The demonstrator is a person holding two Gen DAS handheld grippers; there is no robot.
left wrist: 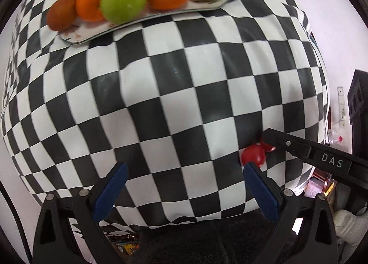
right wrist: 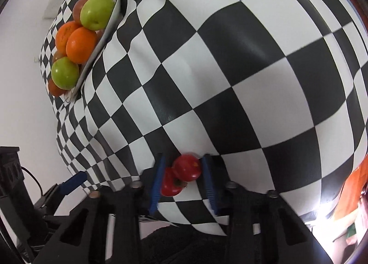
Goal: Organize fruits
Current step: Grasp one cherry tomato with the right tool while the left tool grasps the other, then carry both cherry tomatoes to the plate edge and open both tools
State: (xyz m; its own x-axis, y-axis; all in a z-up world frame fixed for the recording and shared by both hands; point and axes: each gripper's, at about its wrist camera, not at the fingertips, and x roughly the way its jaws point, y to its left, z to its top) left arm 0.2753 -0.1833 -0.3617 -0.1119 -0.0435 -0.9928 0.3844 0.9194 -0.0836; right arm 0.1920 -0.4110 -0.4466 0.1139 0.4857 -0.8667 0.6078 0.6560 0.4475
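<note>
Red tomatoes [right wrist: 184, 175] clamped between right tongs [right wrist: 182, 183].

White wall [right wrist: 23, 79] behind the checkered tablecloth [left wrist: 184, 102].

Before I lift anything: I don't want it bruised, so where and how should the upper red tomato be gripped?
Grip the upper red tomato across its round middle, coming from above, as the right gripper does now. The lower tomato touches it underneath on the left, so the pads probably pinch both; the upper one's top and right flank look clear.
</note>
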